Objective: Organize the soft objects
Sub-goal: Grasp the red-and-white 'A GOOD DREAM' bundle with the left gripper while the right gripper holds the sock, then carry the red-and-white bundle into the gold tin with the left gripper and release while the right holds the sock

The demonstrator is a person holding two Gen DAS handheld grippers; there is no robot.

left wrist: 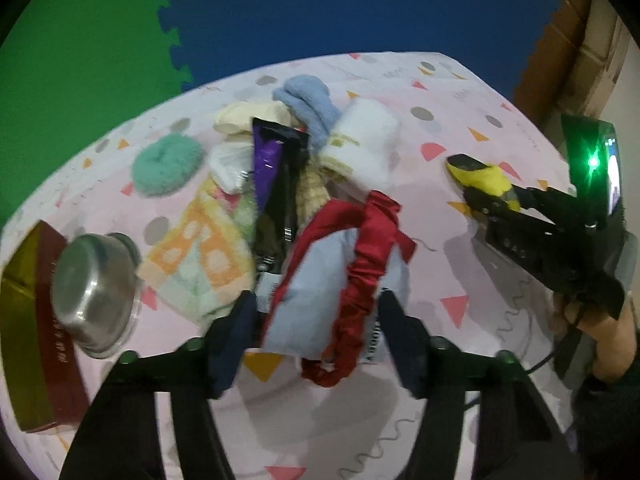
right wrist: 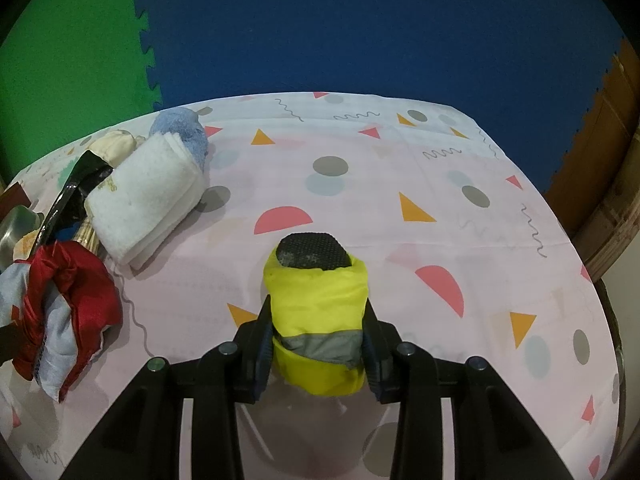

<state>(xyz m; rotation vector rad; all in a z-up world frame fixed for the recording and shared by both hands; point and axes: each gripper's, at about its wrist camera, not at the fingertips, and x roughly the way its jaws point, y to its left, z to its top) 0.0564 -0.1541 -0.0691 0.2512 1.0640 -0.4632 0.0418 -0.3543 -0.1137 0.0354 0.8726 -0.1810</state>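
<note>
My left gripper (left wrist: pixel 318 320) is shut on a pale blue pillow (left wrist: pixel 316 280) wrapped by a red scrunchie band (left wrist: pixel 360 272), held at the near edge of a heap of soft things. The pillow also shows in the right wrist view (right wrist: pixel 60 320). The heap holds a white folded towel (left wrist: pixel 366 136), a blue sock (left wrist: pixel 308 100), a cream cloth (left wrist: pixel 248 118), a green scrunchie (left wrist: pixel 166 166), a checked orange cloth (left wrist: pixel 200 256) and a black-purple tube (left wrist: pixel 274 184). My right gripper (right wrist: pixel 318 340) is shut on a yellow-grey roll with a black grippy end (right wrist: pixel 316 304), low over the tablecloth, right of the heap.
A steel bowl (left wrist: pixel 94 292) and a red-gold box (left wrist: pixel 32 328) sit at the left. The pink patterned tablecloth (right wrist: pixel 440 184) stretches right of the heap. Blue and green foam mats lie beyond the table; cardboard stands at far right.
</note>
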